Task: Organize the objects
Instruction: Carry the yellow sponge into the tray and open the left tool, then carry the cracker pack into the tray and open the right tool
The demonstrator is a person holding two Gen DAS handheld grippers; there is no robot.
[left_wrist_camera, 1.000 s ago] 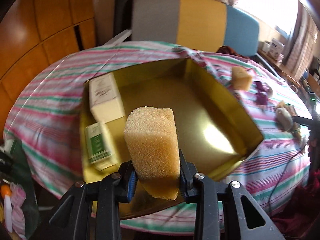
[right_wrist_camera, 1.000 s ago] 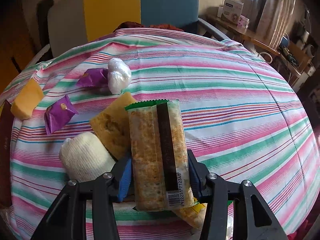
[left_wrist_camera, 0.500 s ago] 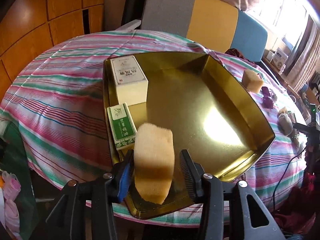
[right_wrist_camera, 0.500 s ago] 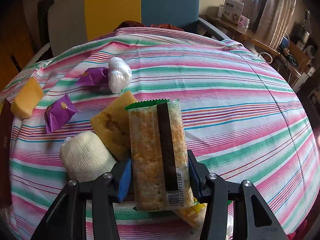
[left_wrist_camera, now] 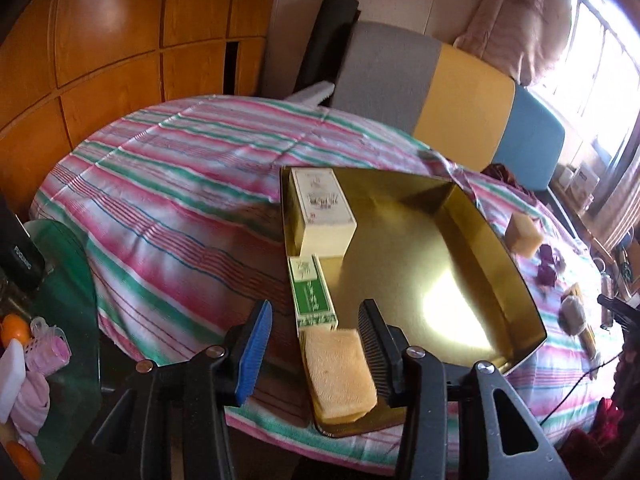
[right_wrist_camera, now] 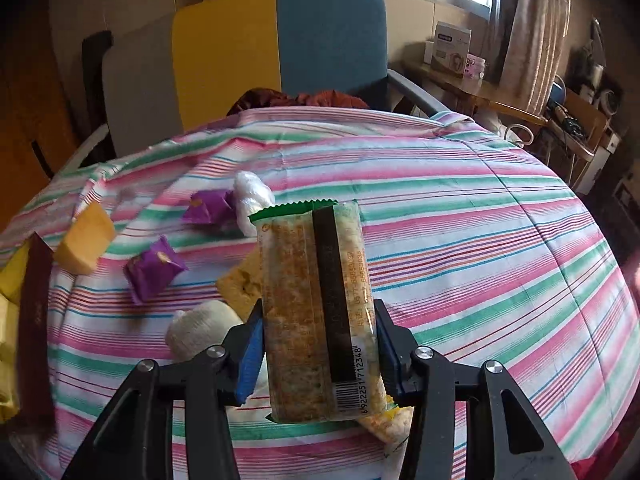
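Observation:
In the left wrist view a gold tray (left_wrist_camera: pixel 500 248) sits on the striped table. A white box (left_wrist_camera: pixel 322 210) and a green box (left_wrist_camera: pixel 312 298) lie along its left wall. A yellow sponge (left_wrist_camera: pixel 340 372) lies in the tray's near corner, below the green box. My left gripper (left_wrist_camera: pixel 312 344) is open above it, the sponge free between the jaws. In the right wrist view my right gripper (right_wrist_camera: pixel 318 354) is shut on a snack bar packet (right_wrist_camera: pixel 316 304) and holds it above the table.
Loose on the cloth in the right wrist view: two purple wrappers (right_wrist_camera: pixel 154 268), a white plastic ball (right_wrist_camera: pixel 252 200), a cream gauze roll (right_wrist_camera: pixel 202 328), an orange sponge (right_wrist_camera: pixel 84 242), a brown sponge (right_wrist_camera: pixel 244 284). A glass side table (left_wrist_camera: pixel 56 280) stands left. A chair (left_wrist_camera: pixel 440 92) stands behind.
My left gripper lowered the yellow sponge into the tray's near corner and opened, leaving it there. My right gripper lifted slightly with the snack bar.

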